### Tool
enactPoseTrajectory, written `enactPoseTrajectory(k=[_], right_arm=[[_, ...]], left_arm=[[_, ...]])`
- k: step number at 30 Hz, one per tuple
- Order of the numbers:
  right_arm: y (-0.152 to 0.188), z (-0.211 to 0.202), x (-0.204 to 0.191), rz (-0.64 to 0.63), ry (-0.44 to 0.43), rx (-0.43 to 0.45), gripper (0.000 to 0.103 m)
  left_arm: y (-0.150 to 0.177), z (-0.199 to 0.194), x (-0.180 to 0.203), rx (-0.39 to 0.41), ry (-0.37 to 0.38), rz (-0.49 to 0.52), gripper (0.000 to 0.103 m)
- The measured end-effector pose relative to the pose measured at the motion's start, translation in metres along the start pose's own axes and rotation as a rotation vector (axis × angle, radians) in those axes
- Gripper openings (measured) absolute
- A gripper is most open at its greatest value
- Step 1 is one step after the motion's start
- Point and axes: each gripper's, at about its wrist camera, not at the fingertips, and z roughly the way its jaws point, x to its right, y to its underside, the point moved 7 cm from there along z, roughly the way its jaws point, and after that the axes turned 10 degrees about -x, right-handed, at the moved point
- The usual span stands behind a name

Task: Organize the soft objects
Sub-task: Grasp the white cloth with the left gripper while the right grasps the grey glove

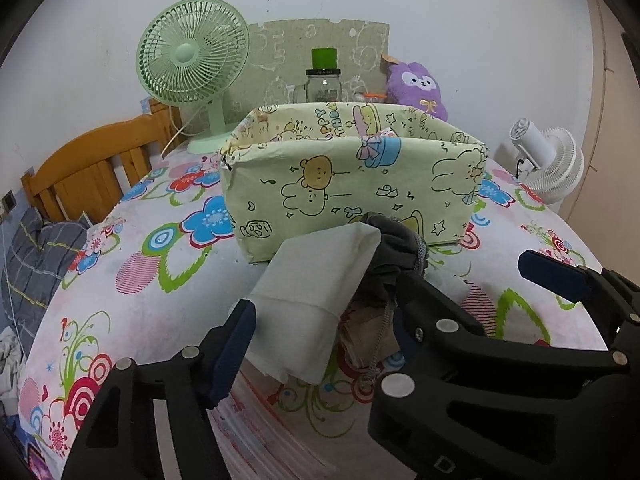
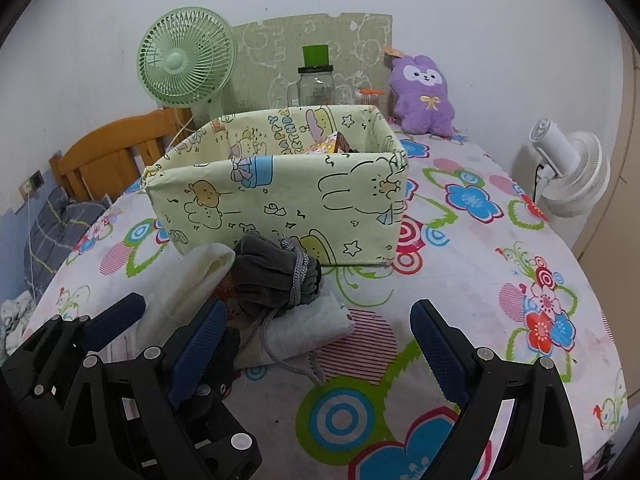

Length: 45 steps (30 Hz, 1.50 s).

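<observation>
Box: one patterned box, centre frame.
Fans: two, green fan and white fan.
Pouch: one grey pouch between white cloths.
Box contents: right view only.
Left hand-held gripper: spread around cloth, unclamped.
Right hand-held gripper: released.

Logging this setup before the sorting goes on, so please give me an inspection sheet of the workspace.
Surface: floral-print bedsheet, bare in front of the right gripper.
Job's things: pale green cartoon-print fabric box, open-topped, some items inside; grey drawstring pouch and white folded cloths piled before it.
Clutter: lidded glass jar, purple plush toy.
Grippers: left gripper open around the pile; right gripper open.
Cables: white cord from green desk fan; dark cord at white fan.
Surroundings: white wall, wooden headboard.
</observation>
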Motion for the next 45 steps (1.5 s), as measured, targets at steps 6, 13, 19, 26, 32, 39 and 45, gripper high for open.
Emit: enactPoseTrajectory(k=[6, 13, 19, 26, 32, 39, 45], right_arm=[[-0.003, 0.010, -0.004, -0.010, 0.006, -0.018, 0.095], [-0.012, 0.015, -0.014, -0.026, -0.004, -0.012, 0.095], [-0.021, 0.022, -0.018, -0.025, -0.011, -0.013, 0.095], [-0.025, 0.036, -0.021, -0.024, -0.014, -0.035, 0.095], [-0.026, 0.050, -0.023, -0.018, -0.051, -0.077, 0.091], [-0.023, 0.058, -0.025, -0.008, -0.077, -0.116, 0.064], [-0.023, 0.051, -0.025, -0.013, -0.067, -0.086, 0.062]], left_arm=[[-0.001, 0.009, -0.008, -0.017, -0.026, -0.008, 0.048], [-0.005, 0.009, -0.017, -0.015, -0.012, -0.034, 0.036], [-0.012, 0.012, -0.023, -0.010, -0.016, -0.042, 0.035], [-0.016, 0.022, -0.025, -0.026, -0.027, -0.040, 0.036], [-0.017, 0.033, -0.028, -0.059, -0.035, -0.041, 0.038], [-0.016, 0.036, -0.027, -0.070, -0.039, -0.037, 0.037], [-0.017, 0.032, -0.023, -0.057, -0.011, -0.036, 0.028]])
